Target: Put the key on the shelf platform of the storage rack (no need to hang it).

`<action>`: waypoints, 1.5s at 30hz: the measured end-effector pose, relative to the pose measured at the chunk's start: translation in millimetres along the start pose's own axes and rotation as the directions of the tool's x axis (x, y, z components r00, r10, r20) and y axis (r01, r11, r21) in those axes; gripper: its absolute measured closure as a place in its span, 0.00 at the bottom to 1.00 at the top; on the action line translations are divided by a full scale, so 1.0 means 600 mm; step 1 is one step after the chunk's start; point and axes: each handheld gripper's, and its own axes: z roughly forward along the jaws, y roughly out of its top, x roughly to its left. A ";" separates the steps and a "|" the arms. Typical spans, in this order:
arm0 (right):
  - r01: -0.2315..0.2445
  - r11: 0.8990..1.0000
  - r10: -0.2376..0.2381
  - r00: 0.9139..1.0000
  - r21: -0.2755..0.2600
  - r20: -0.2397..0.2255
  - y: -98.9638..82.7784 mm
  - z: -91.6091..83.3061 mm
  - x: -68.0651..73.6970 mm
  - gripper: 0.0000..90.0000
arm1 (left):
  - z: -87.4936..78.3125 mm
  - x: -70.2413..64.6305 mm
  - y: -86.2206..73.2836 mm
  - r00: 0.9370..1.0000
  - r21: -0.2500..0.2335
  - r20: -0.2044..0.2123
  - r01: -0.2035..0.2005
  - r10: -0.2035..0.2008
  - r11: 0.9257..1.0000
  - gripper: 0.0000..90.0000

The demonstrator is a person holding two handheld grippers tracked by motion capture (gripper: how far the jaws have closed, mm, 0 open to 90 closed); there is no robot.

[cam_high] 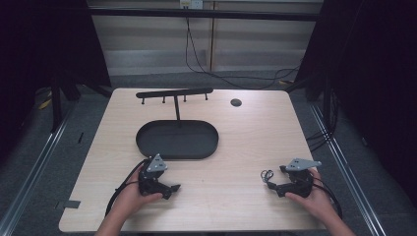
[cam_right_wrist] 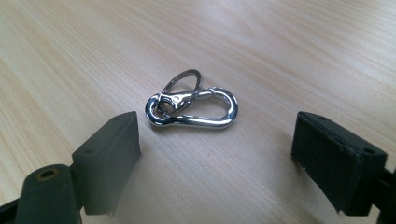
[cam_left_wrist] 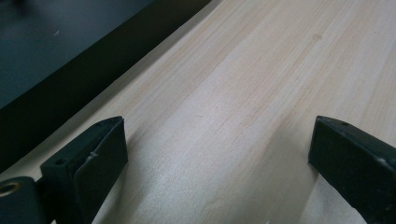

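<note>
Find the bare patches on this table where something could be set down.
Bare wood lies between the left hand-held gripper and the clip, and right of the tray up to the round hole. It is crowded where the rack stands over the tray.

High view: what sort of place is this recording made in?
Probably a lab recording station: a pale wooden table hemmed by dark curtains, cables trailing on grey floor, and a staged black oval tray under a black peg rack.
</note>
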 end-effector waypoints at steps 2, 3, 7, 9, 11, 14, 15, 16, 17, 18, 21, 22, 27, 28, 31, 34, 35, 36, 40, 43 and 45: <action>0.003 1.000 -0.003 1.000 0.002 -0.003 0.000 0.000 -0.001 0.16 | 0.000 0.000 0.000 1.000 0.000 0.000 0.000 0.000 1.000 0.05; 0.003 1.000 -0.003 1.000 0.002 -0.003 0.000 0.000 -0.001 0.16 | 0.000 0.000 0.000 1.000 0.000 -0.001 -0.002 0.002 1.000 0.05; 0.008 0.999 -0.007 1.000 0.047 -0.005 0.008 -0.002 -0.003 0.17 | 0.000 0.000 0.000 1.000 0.000 0.000 0.000 0.000 1.000 0.05; 0.008 0.996 -0.007 1.000 0.086 -0.003 0.014 -0.004 -0.001 0.20 | 0.000 0.000 0.000 1.000 0.000 0.000 0.000 0.000 1.000 0.05; 0.014 0.990 -0.012 1.000 0.138 -0.011 0.022 -0.007 0.000 0.22 | 0.000 0.000 0.000 1.000 0.000 0.000 0.000 0.000 1.000 0.05; 0.029 0.968 -0.021 0.999 0.248 -0.036 0.038 -0.012 0.003 0.27 | 0.000 0.000 0.000 1.000 0.000 0.000 0.000 0.000 1.000 0.05; 0.047 0.962 -0.035 0.998 0.269 -0.049 0.042 -0.013 0.003 0.28 | 0.000 0.000 0.000 1.000 0.001 -0.001 -0.003 0.003 1.000 0.05; 0.051 0.957 -0.036 0.998 0.284 -0.058 0.048 -0.016 0.004 0.28 | 0.000 0.000 0.000 1.000 0.000 0.000 0.000 0.000 1.000 0.05; 0.036 0.954 -0.019 0.998 0.297 -0.060 0.052 -0.019 0.006 0.28 | 0.000 0.000 0.000 1.000 0.001 -0.001 -0.003 0.003 1.000 0.05; 0.036 0.954 -0.019 0.998 0.297 -0.060 0.052 -0.019 0.006 0.28 | 0.000 0.000 0.000 1.000 0.001 -0.001 -0.003 0.003 1.000 0.05; 0.046 0.948 -0.030 0.998 0.316 -0.056 0.064 -0.020 0.005 0.30 | 0.000 0.000 0.000 1.000 0.001 -0.001 -0.003 0.003 1.000 0.05; 0.032 0.944 -0.015 0.998 0.328 -0.055 0.068 -0.020 0.006 0.30 | 0.000 0.000 0.000 1.000 0.000 0.000 0.000 0.000 1.000 0.05; 0.007 0.928 0.020 0.997 0.373 -0.069 0.087 -0.008 0.008 0.30 | 0.000 0.000 0.000 1.000 0.000 0.000 0.000 0.000 1.000 0.05; 0.009 0.916 0.027 0.996 0.400 -0.085 0.094 -0.003 0.011 0.30 | 0.000 0.000 0.000 1.000 0.000 -0.001 -0.003 0.003 1.000 0.05; 0.011 0.907 0.032 0.995 0.421 -0.094 0.099 0.002 0.010 0.30 | 0.000 0.000 0.000 1.000 0.000 -0.001 -0.003 0.003 1.000 0.05; 0.012 0.898 0.031 0.995 0.440 -0.090 0.104 0.006 0.009 0.30 | 0.000 0.000 0.000 1.000 0.000 0.000 0.000 0.000 1.000 0.05; 0.007 0.896 0.034 0.996 0.443 -0.086 0.106 0.007 0.008 0.30 | 0.000 0.000 0.000 1.000 0.000 0.000 0.000 0.000 1.000 0.05; 0.012 0.894 0.030 0.996 0.447 -0.086 0.108 0.010 0.007 0.30 | 0.000 0.000 0.000 1.000 0.000 0.000 -0.001 0.001 1.000 0.05; 0.012 0.891 0.030 0.996 0.453 -0.085 0.111 0.014 0.005 0.30 | 0.000 0.000 0.000 1.000 0.001 -0.001 -0.003 0.003 1.000 0.05; 0.020 0.880 0.022 0.996 0.475 -0.082 0.114 0.020 0.005 0.31 | 0.000 0.000 0.000 1.000 0.001 -0.001 -0.003 0.003 1.000 0.05; 0.021 0.876 0.021 0.996 0.481 -0.081 0.115 0.021 0.007 0.31 | 0.000 0.000 0.000 1.000 0.000 0.000 0.000 0.000 1.000 0.05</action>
